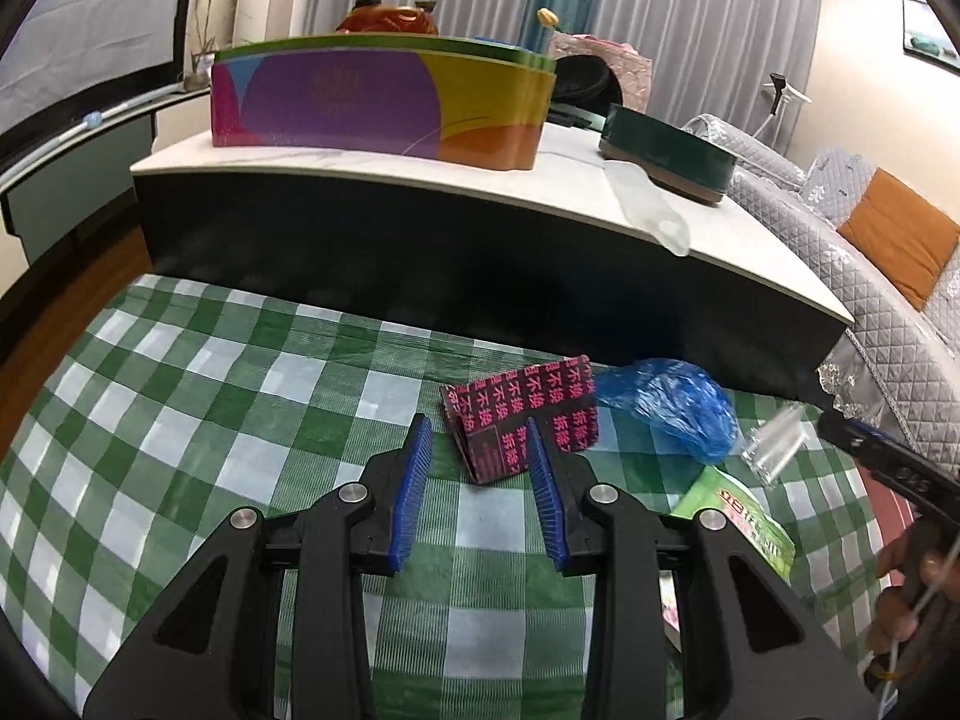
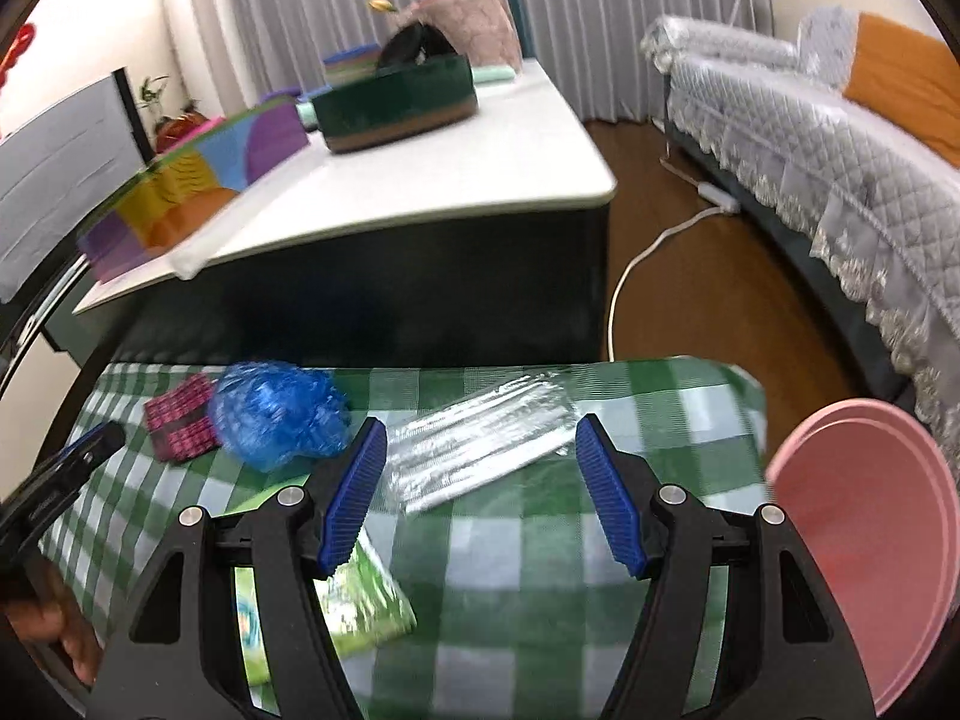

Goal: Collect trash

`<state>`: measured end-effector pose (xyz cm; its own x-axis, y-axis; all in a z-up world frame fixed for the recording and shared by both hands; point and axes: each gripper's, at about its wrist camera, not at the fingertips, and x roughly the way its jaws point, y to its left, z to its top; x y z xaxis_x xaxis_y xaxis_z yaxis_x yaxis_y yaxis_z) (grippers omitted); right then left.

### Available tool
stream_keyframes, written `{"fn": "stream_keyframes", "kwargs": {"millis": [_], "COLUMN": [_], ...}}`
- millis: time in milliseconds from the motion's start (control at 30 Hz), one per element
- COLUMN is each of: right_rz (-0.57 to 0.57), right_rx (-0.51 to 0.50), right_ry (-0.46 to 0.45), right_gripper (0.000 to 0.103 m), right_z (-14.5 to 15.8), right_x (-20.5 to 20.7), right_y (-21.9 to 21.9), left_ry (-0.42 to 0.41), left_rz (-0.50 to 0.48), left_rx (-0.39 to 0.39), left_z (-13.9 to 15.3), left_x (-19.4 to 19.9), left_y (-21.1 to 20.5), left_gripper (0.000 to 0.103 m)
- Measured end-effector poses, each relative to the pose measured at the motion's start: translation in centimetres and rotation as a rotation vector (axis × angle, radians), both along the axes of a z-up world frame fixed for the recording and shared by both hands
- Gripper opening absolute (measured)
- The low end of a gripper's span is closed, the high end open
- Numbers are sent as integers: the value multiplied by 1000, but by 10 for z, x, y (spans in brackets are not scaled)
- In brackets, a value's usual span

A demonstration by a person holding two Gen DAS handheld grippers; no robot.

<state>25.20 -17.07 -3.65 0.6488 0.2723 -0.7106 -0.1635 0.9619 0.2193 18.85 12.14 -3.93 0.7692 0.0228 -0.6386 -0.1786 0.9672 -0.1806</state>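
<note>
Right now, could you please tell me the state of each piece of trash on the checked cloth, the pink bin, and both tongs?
Left tongs: open, nothing between them.
Right tongs: open wide, empty, above the clear wrapper.
Red patterned wrapper: folded, lying loose.
Blue plastic bag: crumpled, beside the red patterned wrapper.
Clear wrapper: flat, untouched.
Green packet: lying flat.
Pink bin: open-topped; contents not visible.

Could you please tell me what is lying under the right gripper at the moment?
Beneath the right gripper lies a green packet on the green checked cloth. The gripper's left finger and frame cover part of it, so its full outline stays hidden.
</note>
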Motion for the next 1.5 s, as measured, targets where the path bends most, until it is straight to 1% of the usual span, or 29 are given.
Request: {"fn": "stream_keyframes", "kwargs": {"millis": [133,200,333,433,500,533,567,633,700,733,800,900,1000,1167,1500], "right_rz": [-34,-56,-74,-101,-115,-122,-128,-137,-136,-127,-100,-59,-18,7,8], "right_rx": [5,-17,-39,-82,-87,-96,-107,-106,-100,-96,-86,-71,-39,-2,9], "right_ry": [47,68,107,135,148,148,149,149,148,148,142,139,97,48,-20], "right_gripper": [66,70,70,70,69,69,69,63,42,38,19,9,5,5,5], "right_z": [-10,-14,-20,-25,-27,-27,-27,-26,-26,-25,-24,-22,-11,11,51], "right_x": [22,30,39,43,43,42,41,36,32,28,19,9,-9,-35,-78], "right_y": [13,19,27,30,28,28,27,25,23,22,21,16,6,-10,-37], "left_ry": [14,20,41,67,81,86,90,94,88,84,72,58,44,20,-36], "left_rz": [-11,-19,-22,-23,-33,-38,-42,-58,-67,-71,-74,-73,-66,-63,-102], "left_rx": [-17,-24,-55,-67,-67,-68,-69,-67,-53,-47,-37,-34,-30,-31,13], "left_z": [-5,-7,-11,-17,-20,-21,-21,-21,-16,-14,-9,-2,6,20,50], "left_x": [10,16,26,31,32,32,32,31,30,29,25,18,7,-11,-45], "left_y": [2,2,6,7,4,3,2,-2,-6,-8,-11,-12,-13,-13,-29], "left_gripper": [33,33,34,34,34,33,26,14,12,11,9,7,6,6,6]}}
